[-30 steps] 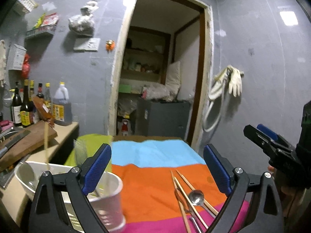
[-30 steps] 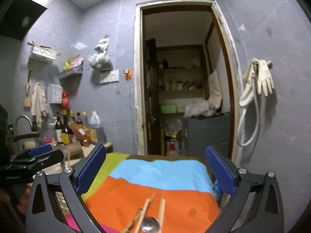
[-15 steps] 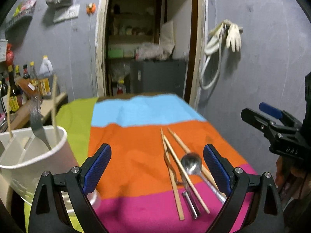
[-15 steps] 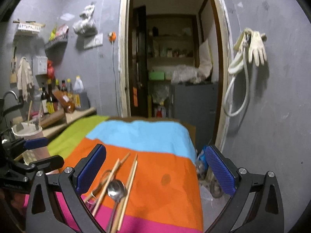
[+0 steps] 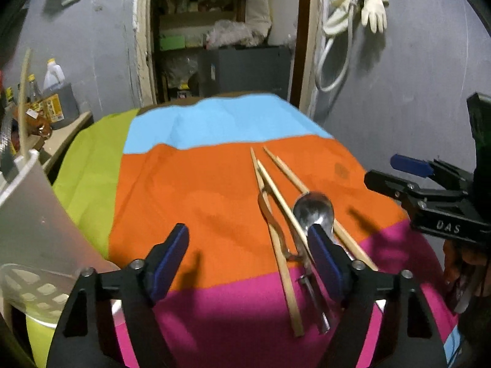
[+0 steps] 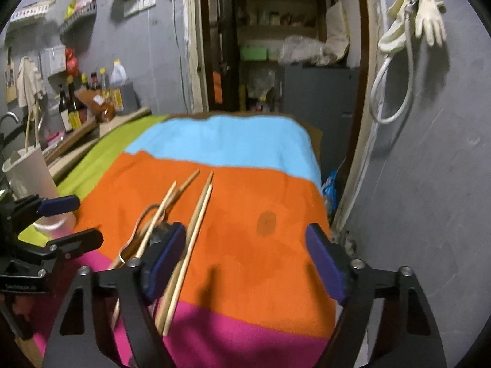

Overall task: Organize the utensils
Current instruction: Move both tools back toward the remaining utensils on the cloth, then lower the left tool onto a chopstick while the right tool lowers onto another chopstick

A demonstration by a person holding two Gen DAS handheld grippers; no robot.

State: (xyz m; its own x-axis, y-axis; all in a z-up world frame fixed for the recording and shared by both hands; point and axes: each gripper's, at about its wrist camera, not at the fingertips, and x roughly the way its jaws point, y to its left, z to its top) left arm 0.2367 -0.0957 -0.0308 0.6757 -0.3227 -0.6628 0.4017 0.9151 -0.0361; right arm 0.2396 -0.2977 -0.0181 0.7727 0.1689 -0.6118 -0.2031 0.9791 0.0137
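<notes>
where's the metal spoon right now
In the left wrist view, the spoon lies on the orange stripe of the cloth, right of centre, among the chopsticks.

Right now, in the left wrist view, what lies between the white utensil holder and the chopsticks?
Only bare cloth, its orange band, lies between the utensil holder and the chopsticks; the left wrist view shows it.

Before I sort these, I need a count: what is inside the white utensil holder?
The white utensil holder shows only thin wooden sticks, seemingly chopsticks, poking above its rim. Its opaque wall hides everything lower, so I can't give a full count.
</notes>
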